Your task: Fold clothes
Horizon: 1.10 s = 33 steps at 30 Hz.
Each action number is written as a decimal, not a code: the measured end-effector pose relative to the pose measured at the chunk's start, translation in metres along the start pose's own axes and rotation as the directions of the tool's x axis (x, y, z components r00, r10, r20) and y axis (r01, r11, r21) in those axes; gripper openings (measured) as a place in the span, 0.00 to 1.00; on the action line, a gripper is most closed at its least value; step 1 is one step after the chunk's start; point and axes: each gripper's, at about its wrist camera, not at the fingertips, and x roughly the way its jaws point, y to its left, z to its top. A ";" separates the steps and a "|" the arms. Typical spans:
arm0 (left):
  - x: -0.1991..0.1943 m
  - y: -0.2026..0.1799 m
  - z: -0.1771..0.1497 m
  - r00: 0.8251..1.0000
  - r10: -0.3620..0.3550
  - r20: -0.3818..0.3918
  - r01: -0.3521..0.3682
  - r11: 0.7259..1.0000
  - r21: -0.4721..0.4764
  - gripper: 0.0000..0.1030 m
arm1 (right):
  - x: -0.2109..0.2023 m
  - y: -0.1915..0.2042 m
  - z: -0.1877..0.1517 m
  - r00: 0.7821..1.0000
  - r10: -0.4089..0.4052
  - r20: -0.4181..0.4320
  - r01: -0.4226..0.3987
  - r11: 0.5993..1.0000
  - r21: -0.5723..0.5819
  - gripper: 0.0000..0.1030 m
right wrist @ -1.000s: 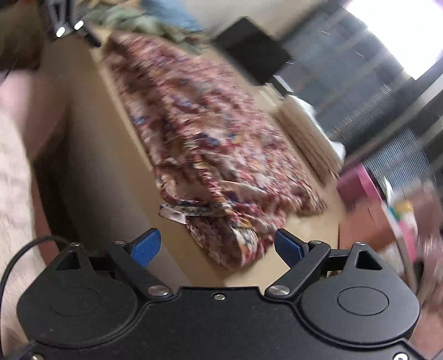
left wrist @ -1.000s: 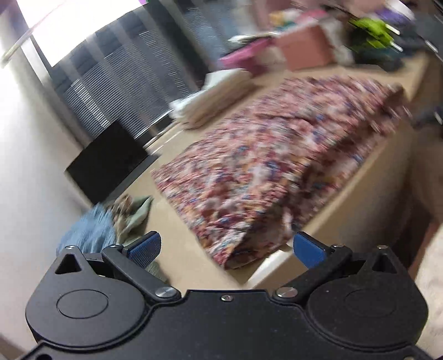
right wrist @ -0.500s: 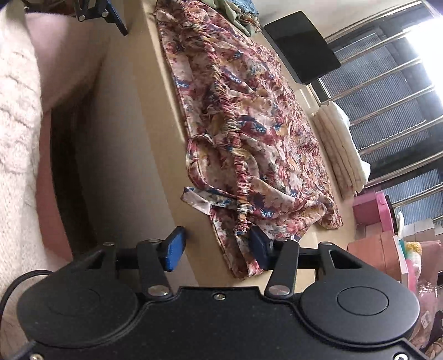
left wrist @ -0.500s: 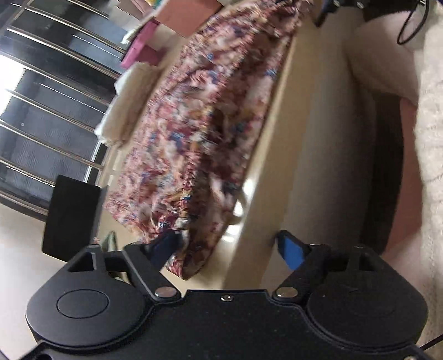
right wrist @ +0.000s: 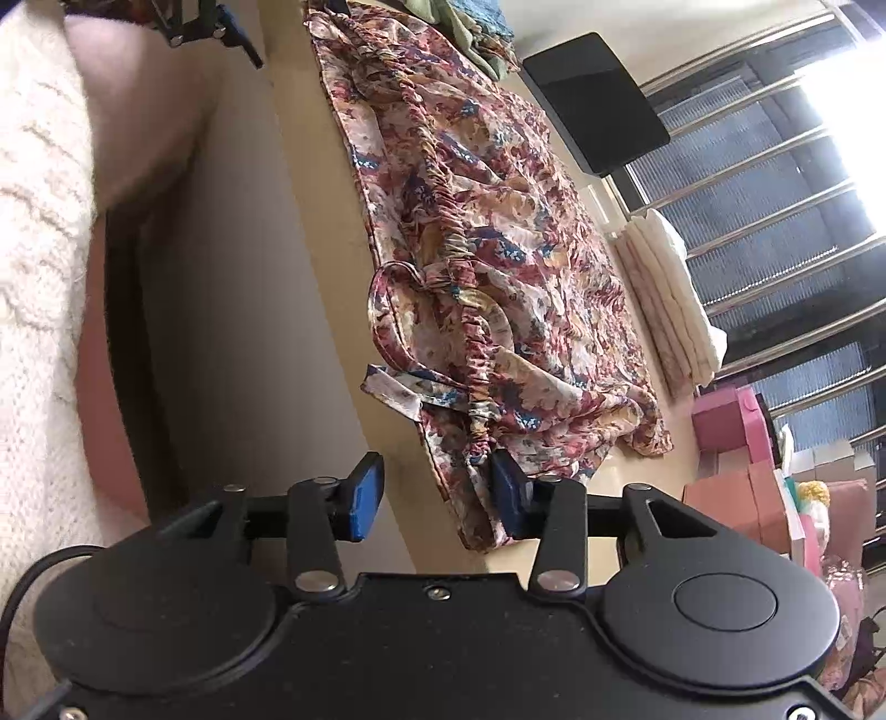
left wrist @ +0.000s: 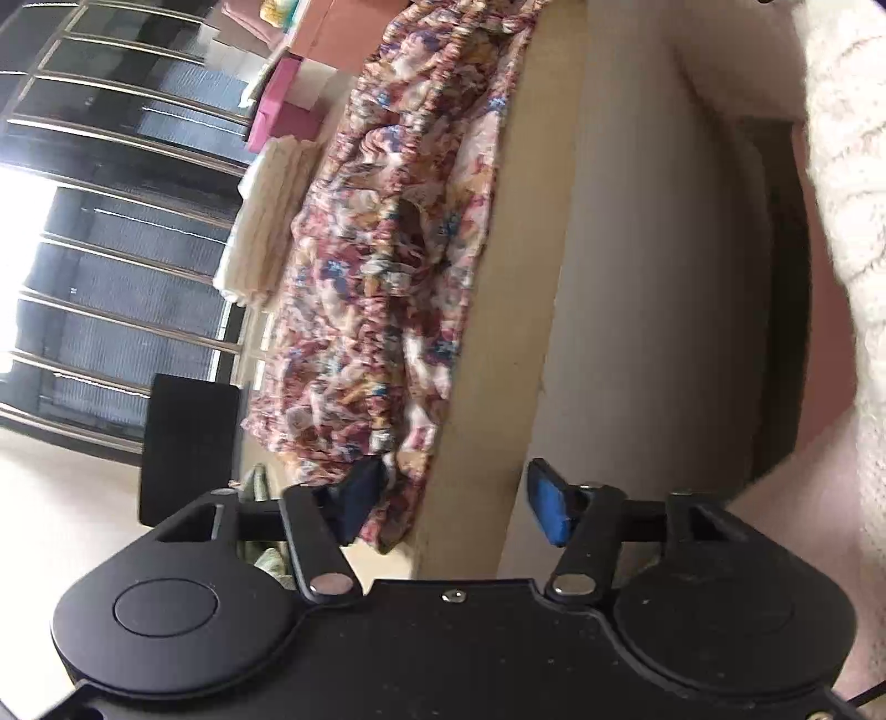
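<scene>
A floral garment [left wrist: 376, 266] in red, blue and cream lies spread along the near edge of a beige table [left wrist: 515, 232]; it also shows in the right wrist view [right wrist: 498, 232], with a gathered seam and a loose strap loop. My left gripper [left wrist: 451, 501] is open and straddles the table edge at one corner of the garment, its left pad over the cloth. My right gripper [right wrist: 437, 493] is open and straddles the table edge at the other corner, its right pad against the hem. The left gripper shows far off in the right wrist view [right wrist: 216, 27].
A folded cream towel stack [right wrist: 670, 299] lies beyond the garment. A black tablet [right wrist: 595, 94] and crumpled green and blue clothes [right wrist: 476, 27] lie at the far end. Pink boxes [right wrist: 731, 421] stand at the right end. Window bars run behind.
Both grippers have come down low to the table's front edge and up to the garment's two near corners. Their jaws have narrowed but stay open around the cloth edge.
</scene>
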 end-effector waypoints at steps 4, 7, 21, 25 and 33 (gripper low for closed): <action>-0.004 0.000 0.004 1.000 0.022 0.009 -0.022 1.000 -0.007 0.42 | -0.003 0.000 -0.002 1.000 -0.006 -0.002 0.006 1.000 -0.009 0.33; -0.007 0.002 0.009 0.999 0.034 0.006 -0.034 0.999 -0.004 0.31 | -0.006 -0.001 -0.002 1.000 -0.006 -0.009 0.006 1.000 -0.014 0.27; -0.033 0.005 0.013 0.998 0.066 0.003 -0.066 0.998 0.019 0.05 | -0.024 -0.008 -0.002 1.000 0.001 0.013 -0.001 0.999 -0.035 0.06; -0.038 0.017 0.017 0.999 0.040 -0.010 -0.040 0.998 -0.041 0.04 | -0.036 -0.015 0.002 1.000 0.002 0.025 -0.001 1.000 -0.019 0.05; -0.062 0.054 0.027 0.998 0.035 -0.051 -0.040 0.995 -0.095 0.03 | -0.066 -0.056 0.008 0.995 0.056 0.080 -0.064 0.994 0.093 0.05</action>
